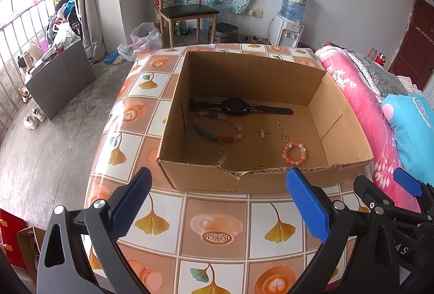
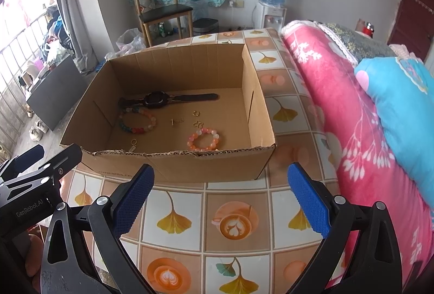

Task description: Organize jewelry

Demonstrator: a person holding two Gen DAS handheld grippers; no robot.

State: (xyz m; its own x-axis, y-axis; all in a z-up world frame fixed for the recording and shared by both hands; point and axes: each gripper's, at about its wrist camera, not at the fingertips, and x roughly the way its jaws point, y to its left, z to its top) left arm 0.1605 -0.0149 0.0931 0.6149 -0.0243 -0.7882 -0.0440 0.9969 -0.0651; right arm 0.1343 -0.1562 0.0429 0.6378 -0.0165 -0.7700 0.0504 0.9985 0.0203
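Tiled table [image 1: 217, 212] | cardboard box [image 1: 190, 180] | watch [image 1: 240, 106] lying crosswise, strap left-right

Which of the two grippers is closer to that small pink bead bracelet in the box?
Right, I judge. The right gripper faces the pink bracelet nearly straight on; from the left gripper it lies off to the right.

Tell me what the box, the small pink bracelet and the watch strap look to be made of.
Box: corrugated cardboard, matte brown; the torn front rim shows fluting.
Small pink bracelet: round glossy beads, pink, orange and whitish, some translucent; glass, stone or plastic, I cannot tell which.
Watch strap: dark, matte, lying flat and flexible; probably rubber or silicone, possibly leather.
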